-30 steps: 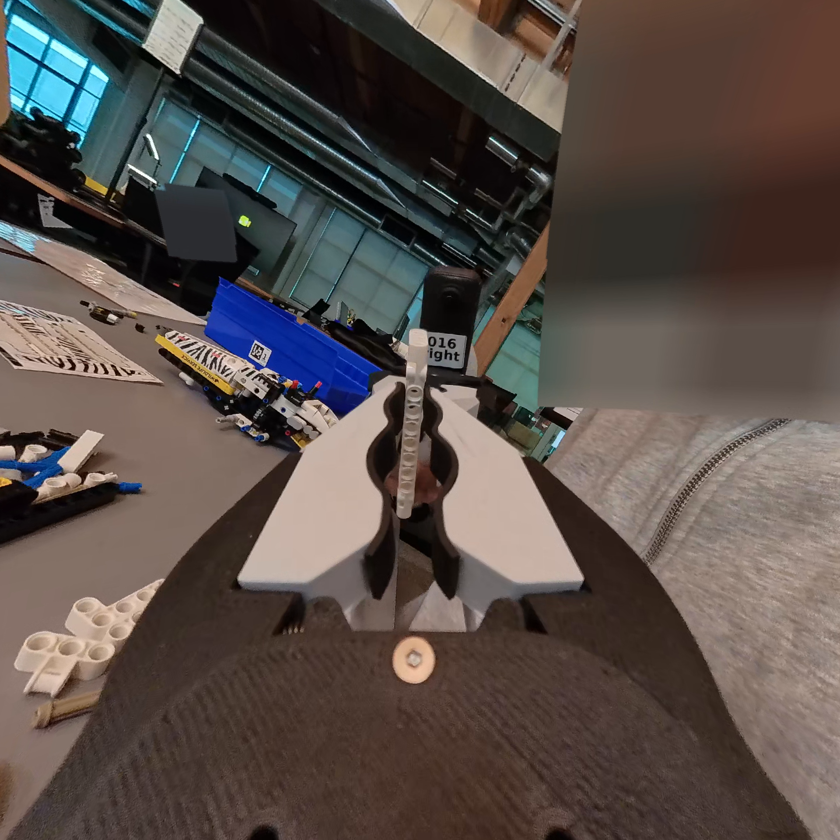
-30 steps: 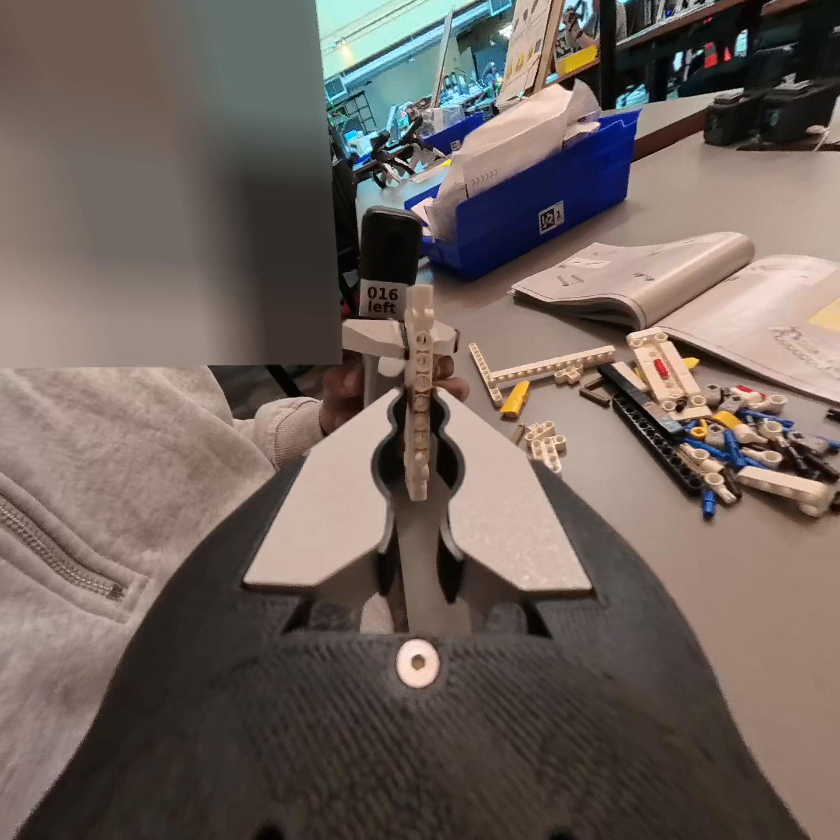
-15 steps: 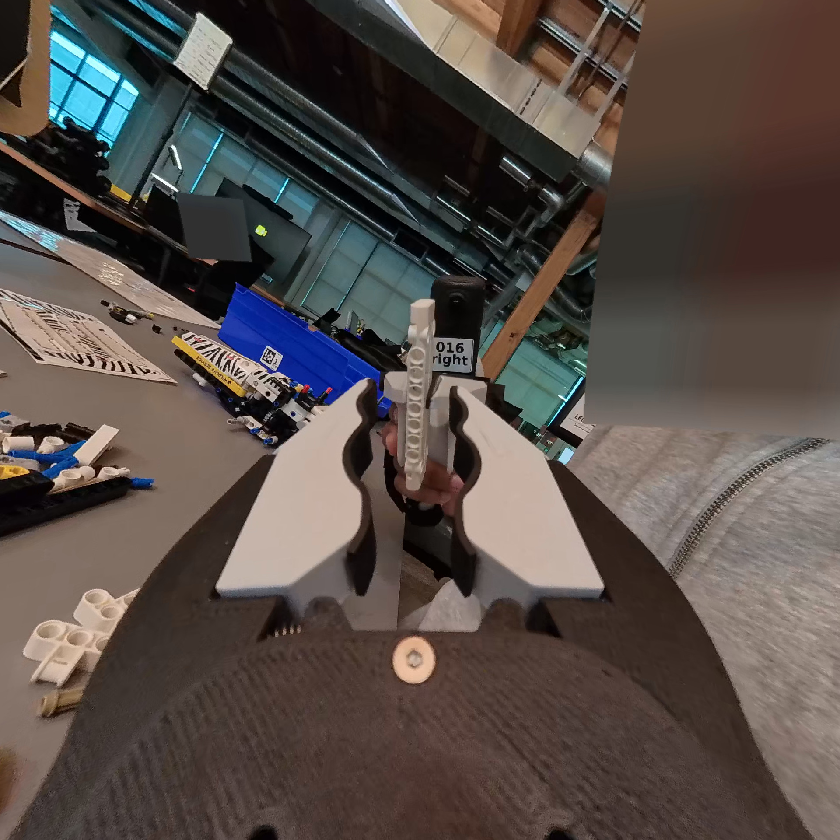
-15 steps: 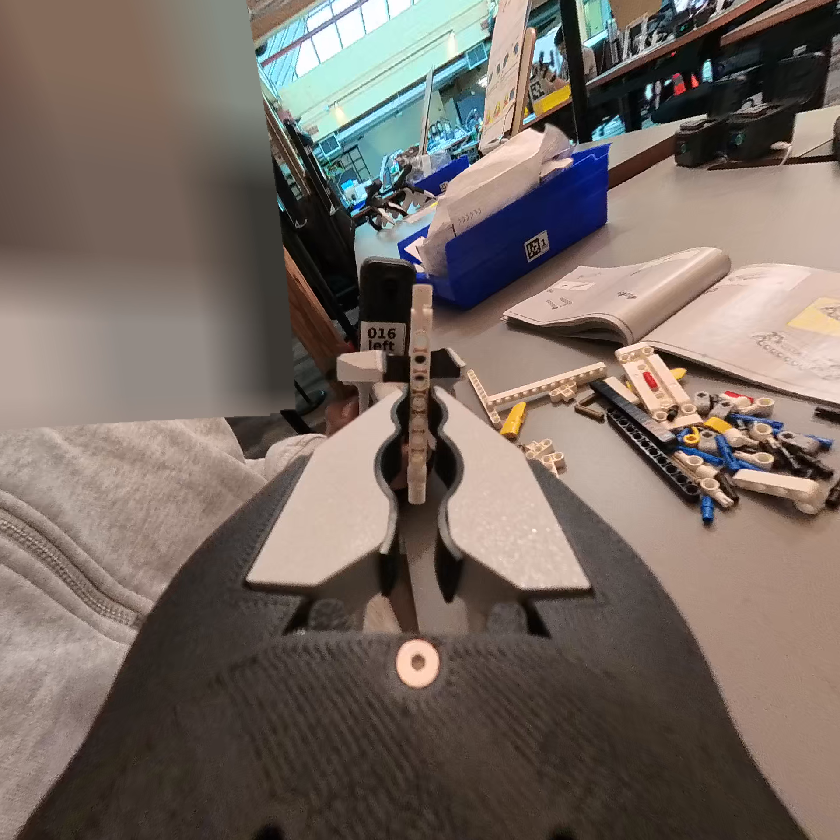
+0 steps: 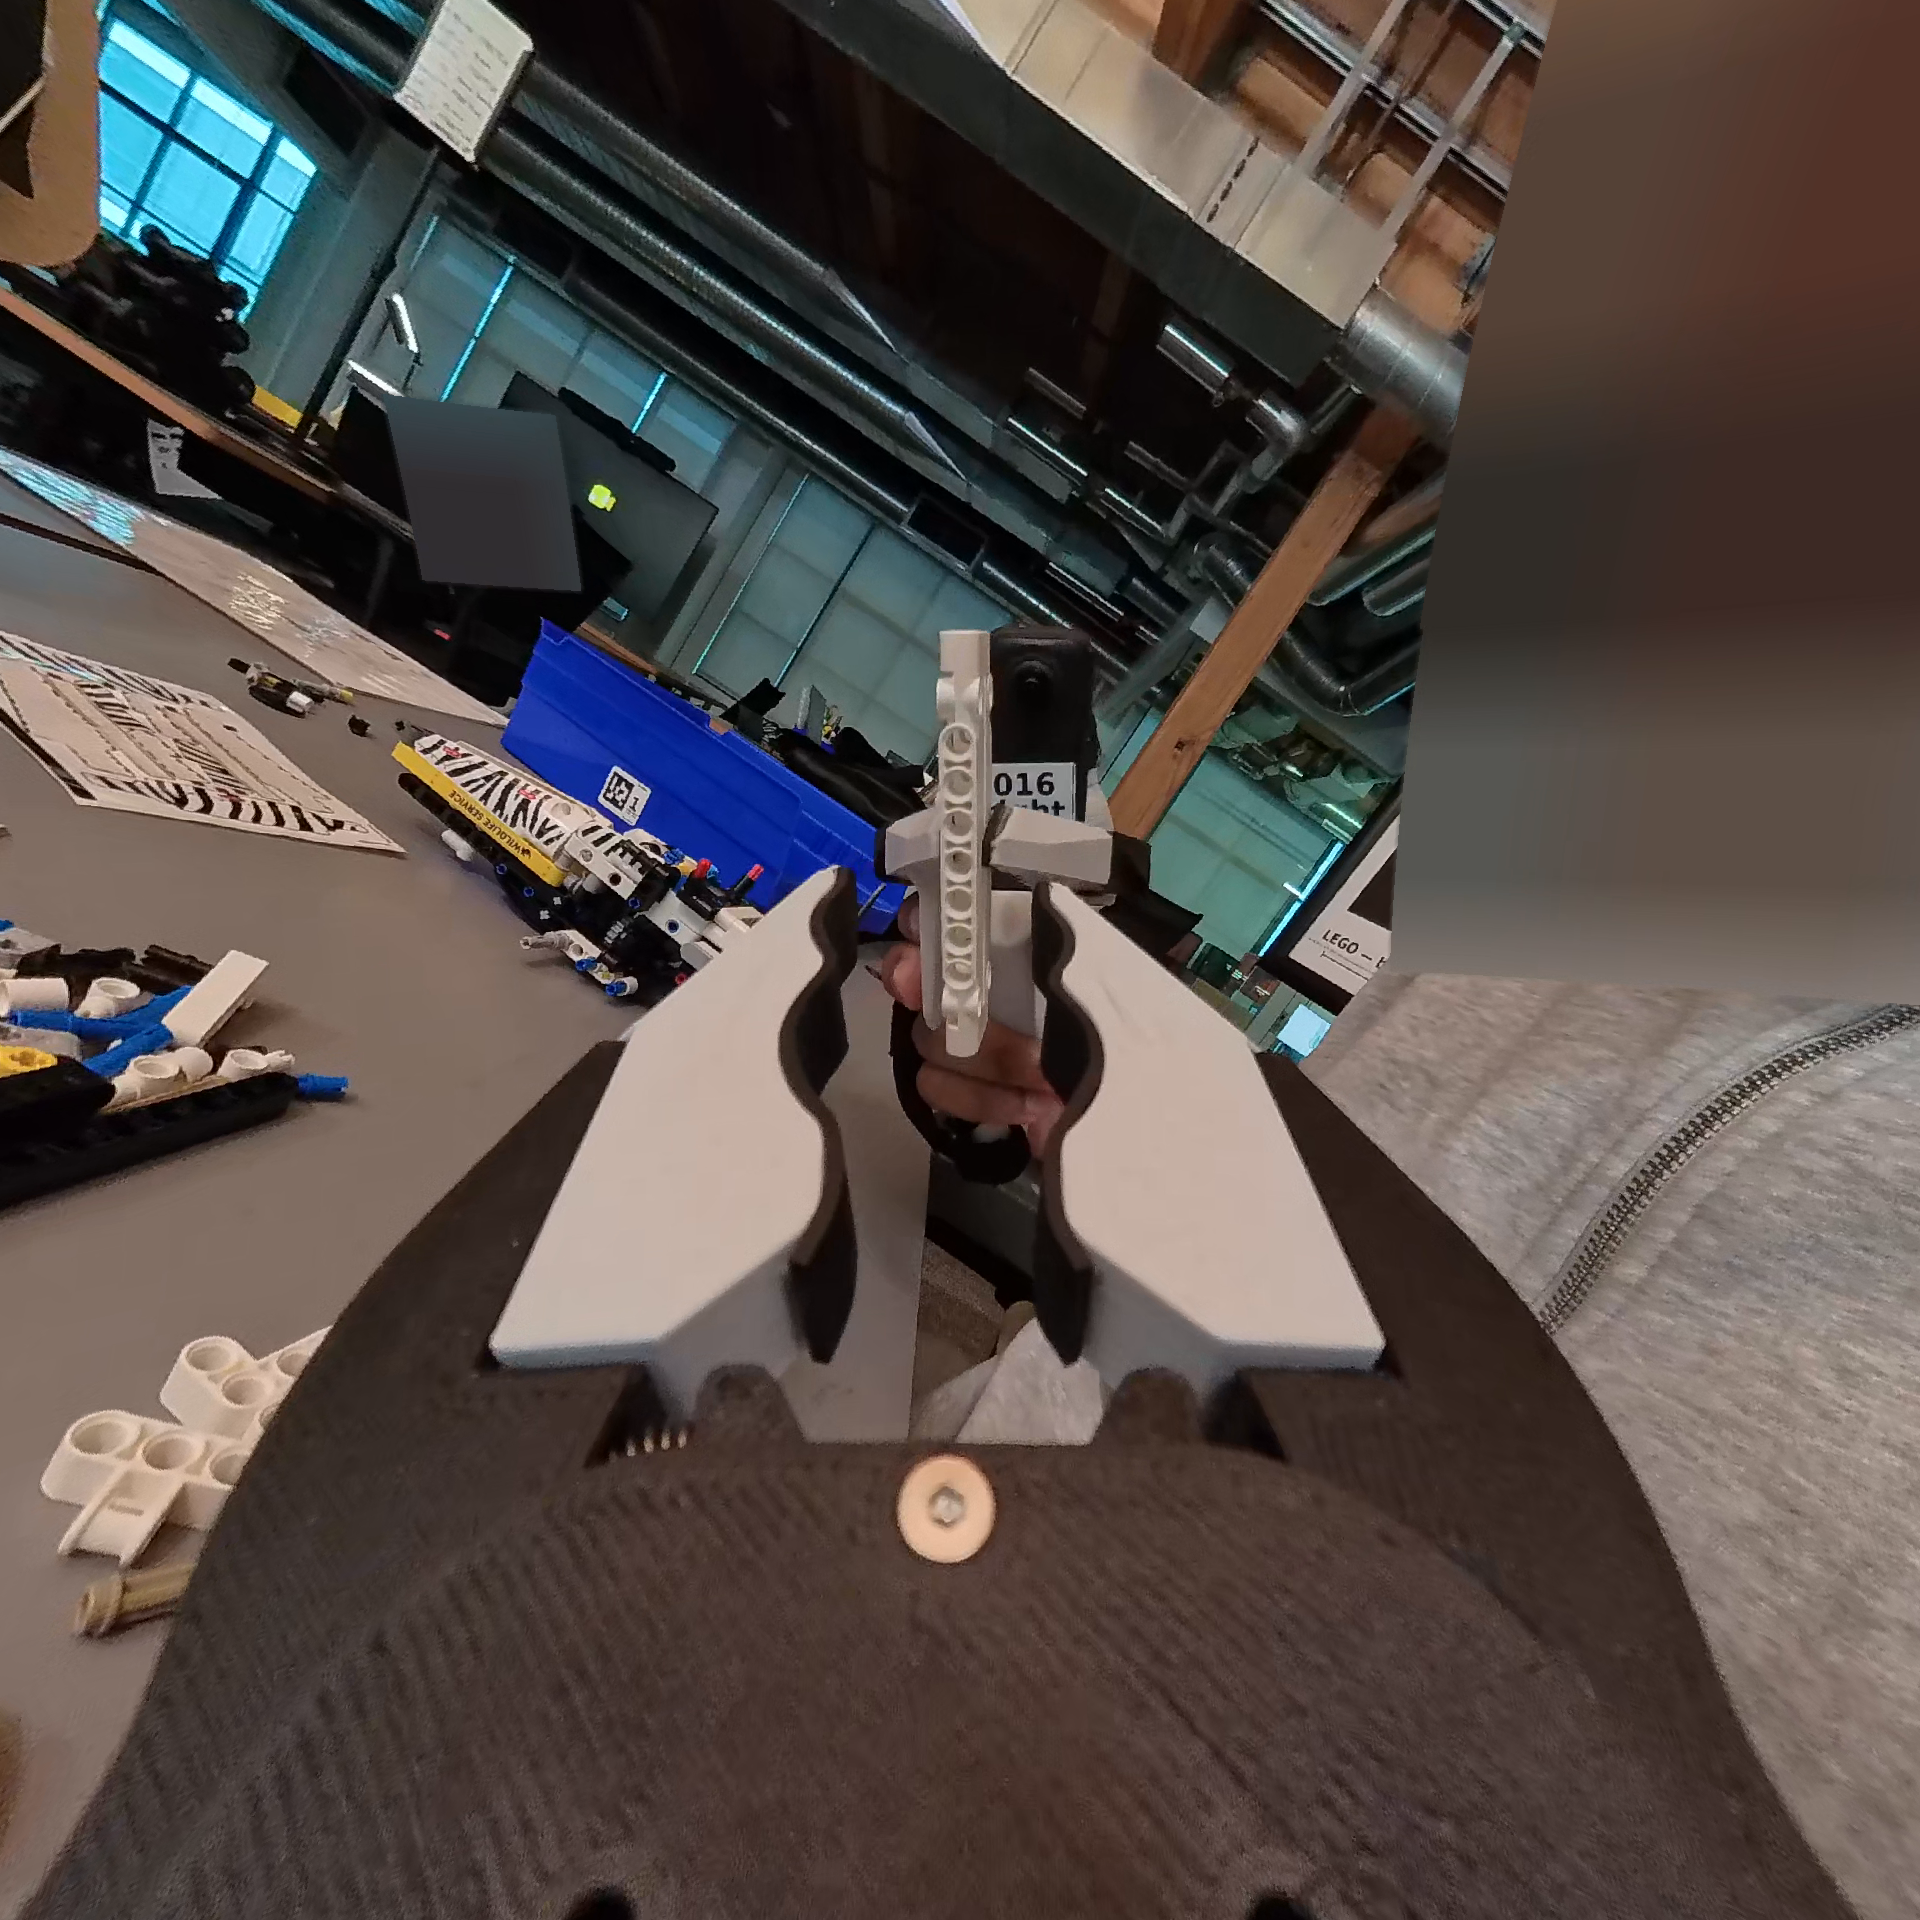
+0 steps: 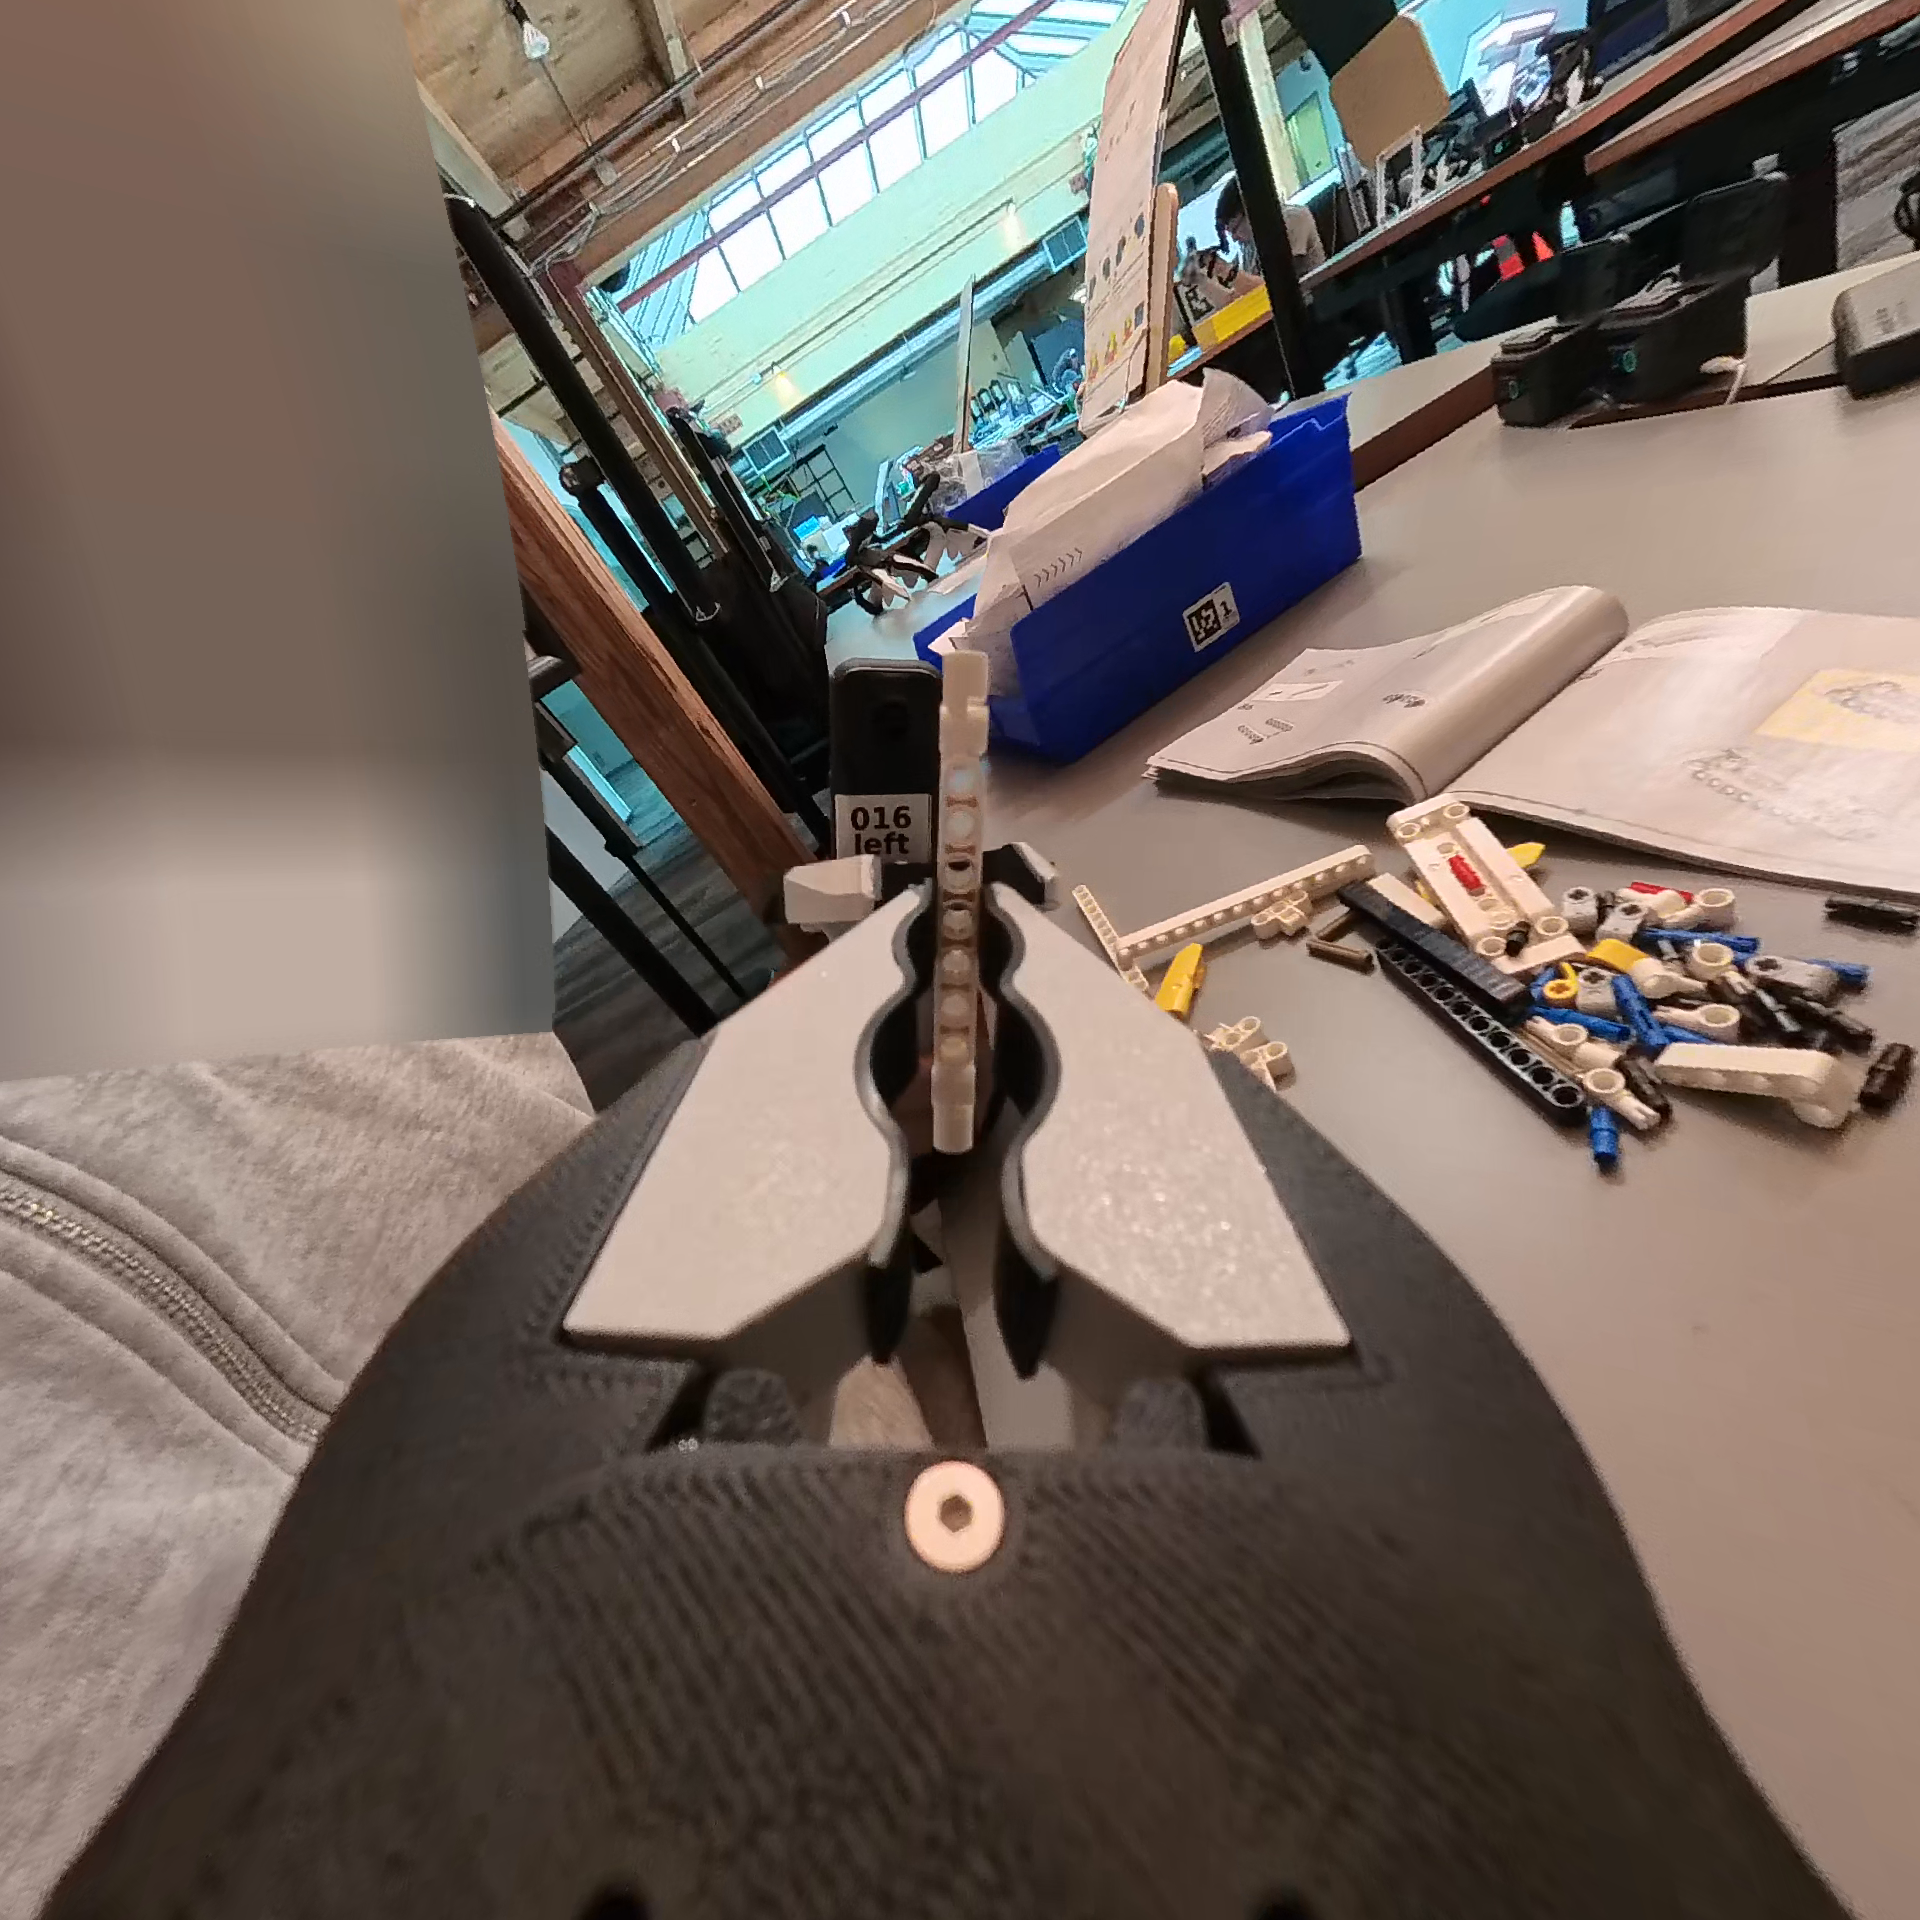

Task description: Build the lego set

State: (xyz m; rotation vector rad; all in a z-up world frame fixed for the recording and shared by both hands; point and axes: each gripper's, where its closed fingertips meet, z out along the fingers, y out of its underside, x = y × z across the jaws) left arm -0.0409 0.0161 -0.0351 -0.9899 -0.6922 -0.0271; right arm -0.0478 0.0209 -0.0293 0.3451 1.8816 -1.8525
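A long white holed lego beam [image 6: 958,935] stands upright between the fingers of my right gripper [image 6: 958,899], which is shut on its lower half. The beam also shows in the left wrist view [image 5: 961,831], held in the air by the right gripper [image 5: 982,847] facing me. My left gripper [image 5: 940,904] is open and empty, with its jaws spread to either side of the beam and a little short of it. Both grippers are raised above the grey table [image 6: 1558,1299], close to a person's grey zip sweater [image 5: 1662,1299].
A partly built striped model [image 5: 582,842], a blue bin [image 5: 707,769] and a sticker sheet [image 5: 156,748] lie to the left. Loose pieces [image 5: 125,1049] and a white connector [image 5: 177,1444] lie nearer. An open booklet [image 6: 1558,717], a parts pile [image 6: 1610,987] and another blue bin [image 6: 1195,613] lie to the right. The left tips stand about 12 cm off the white connector [image 5: 177,1444].
My left gripper was shut on the beam together with the right one; it has opened and drawn back. The right gripper keeps hold of the beam.
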